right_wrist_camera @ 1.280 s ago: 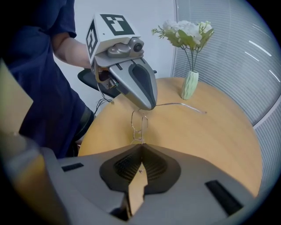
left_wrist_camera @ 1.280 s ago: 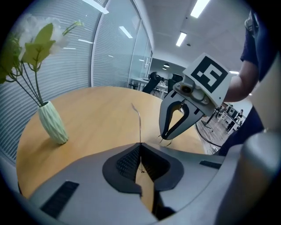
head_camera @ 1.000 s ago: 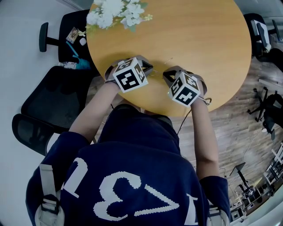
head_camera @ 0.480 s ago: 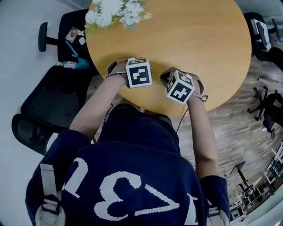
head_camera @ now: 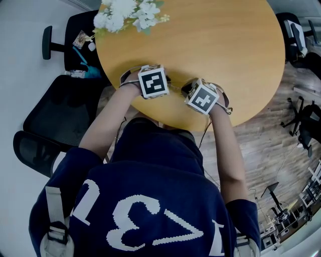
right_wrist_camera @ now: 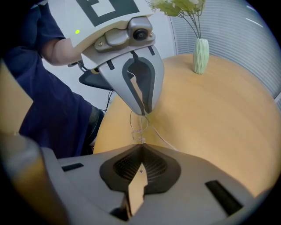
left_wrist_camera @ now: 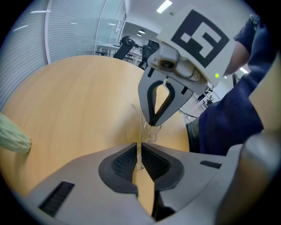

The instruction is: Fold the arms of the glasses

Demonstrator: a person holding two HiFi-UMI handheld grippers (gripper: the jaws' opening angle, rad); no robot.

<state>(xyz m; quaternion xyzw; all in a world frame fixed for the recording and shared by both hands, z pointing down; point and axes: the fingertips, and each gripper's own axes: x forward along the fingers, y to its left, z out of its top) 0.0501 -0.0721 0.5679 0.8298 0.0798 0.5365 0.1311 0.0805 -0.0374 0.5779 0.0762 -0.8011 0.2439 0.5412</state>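
A pair of thin wire-framed glasses [left_wrist_camera: 148, 128] hangs just above the round wooden table [head_camera: 225, 45], stretched between my two grippers. In the left gripper view my left gripper [left_wrist_camera: 139, 154] is shut on a fine wire part of the frame, and the right gripper [left_wrist_camera: 153, 121] faces it from beyond. The right gripper view has my right gripper [right_wrist_camera: 141, 148] shut on the glasses [right_wrist_camera: 138, 127], with the left gripper [right_wrist_camera: 143, 112] opposite. One thin arm [right_wrist_camera: 163, 140] trails off to the right over the table. From the head view the marker cubes [head_camera: 152, 81] hide the glasses.
A pale green vase [right_wrist_camera: 200, 56] of white flowers [head_camera: 130, 12] stands at the table's far left. Black office chairs [head_camera: 60, 110] sit left of the table, and another chair [head_camera: 296, 35] at the right. My torso is close to the near table edge [head_camera: 170, 125].
Both grippers have sunk toward the table top and tipped further downward, staying close together. Both stay shut on the glasses.
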